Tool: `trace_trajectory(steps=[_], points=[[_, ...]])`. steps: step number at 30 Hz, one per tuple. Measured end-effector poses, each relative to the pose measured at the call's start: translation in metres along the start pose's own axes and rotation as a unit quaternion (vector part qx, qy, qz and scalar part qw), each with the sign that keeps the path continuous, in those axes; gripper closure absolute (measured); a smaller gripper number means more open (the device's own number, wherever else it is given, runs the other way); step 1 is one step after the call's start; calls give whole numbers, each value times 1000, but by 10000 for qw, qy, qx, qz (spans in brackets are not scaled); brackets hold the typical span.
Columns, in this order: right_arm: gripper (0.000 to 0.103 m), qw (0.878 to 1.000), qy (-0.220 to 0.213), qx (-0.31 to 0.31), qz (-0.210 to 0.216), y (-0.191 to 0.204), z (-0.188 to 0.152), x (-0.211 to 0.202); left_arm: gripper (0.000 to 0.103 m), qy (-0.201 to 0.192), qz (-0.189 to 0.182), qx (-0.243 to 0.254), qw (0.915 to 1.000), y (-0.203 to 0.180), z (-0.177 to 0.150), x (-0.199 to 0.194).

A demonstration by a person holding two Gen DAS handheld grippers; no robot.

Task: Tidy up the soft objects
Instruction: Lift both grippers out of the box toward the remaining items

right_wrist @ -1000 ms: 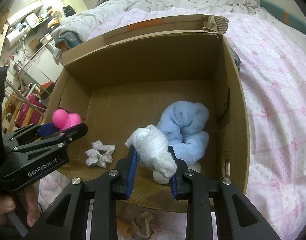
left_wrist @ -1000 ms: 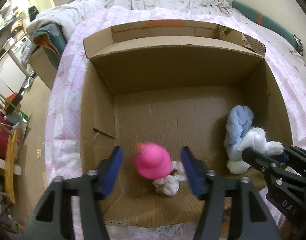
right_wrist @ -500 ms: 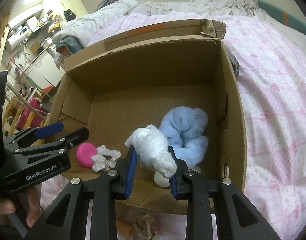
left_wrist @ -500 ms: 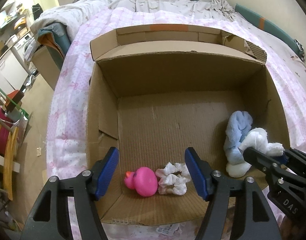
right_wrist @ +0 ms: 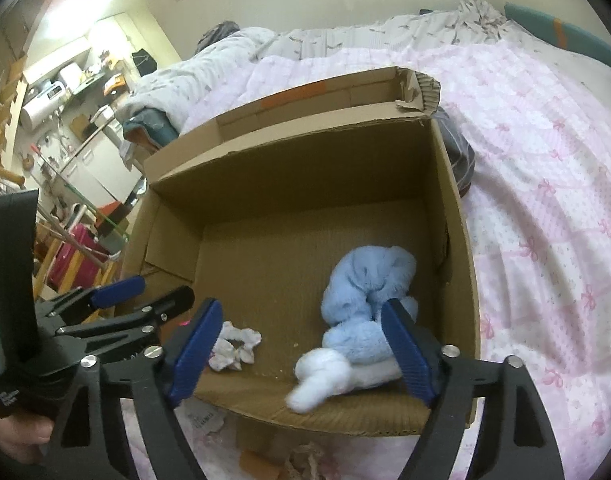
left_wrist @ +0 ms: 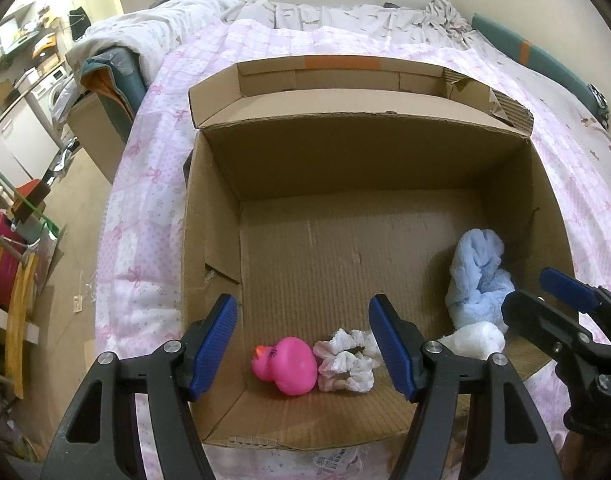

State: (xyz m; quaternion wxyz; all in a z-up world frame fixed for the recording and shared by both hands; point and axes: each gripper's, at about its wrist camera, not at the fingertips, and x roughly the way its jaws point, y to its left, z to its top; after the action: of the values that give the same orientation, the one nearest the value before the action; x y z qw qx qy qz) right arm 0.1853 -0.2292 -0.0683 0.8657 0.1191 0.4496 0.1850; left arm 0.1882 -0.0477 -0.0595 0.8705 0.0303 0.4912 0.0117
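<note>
just dropped: white cloth (right_wrist: 325, 376) out of the right gripper (right_wrist: 301, 354), jaws freshly spread and empty like the left gripper (left_wrist: 303, 344), could snag lifting out of the cardboard box (right_wrist: 461, 280).

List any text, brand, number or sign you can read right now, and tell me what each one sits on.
Nothing can be read for certain.
Small pale print on the black body of the left gripper, in the right wrist view: too blurred to read.
Barcode and print on the white paper label by the near edge of the brown cardboard box: too small to read.
Dark mark on the pink rubber duck: illegible.
</note>
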Motion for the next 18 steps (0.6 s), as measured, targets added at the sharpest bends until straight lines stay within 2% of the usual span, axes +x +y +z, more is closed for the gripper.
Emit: trace_trajectory(steps=[7,18], points=[[0,9999,-125,25,-88,0,0,-5,37,15,-93,-26,10000,0,-2,-3],[0,9995,-196,84,-247,-6,-4,-14,37,-77,-84,-1,9999,6,-11,-22]])
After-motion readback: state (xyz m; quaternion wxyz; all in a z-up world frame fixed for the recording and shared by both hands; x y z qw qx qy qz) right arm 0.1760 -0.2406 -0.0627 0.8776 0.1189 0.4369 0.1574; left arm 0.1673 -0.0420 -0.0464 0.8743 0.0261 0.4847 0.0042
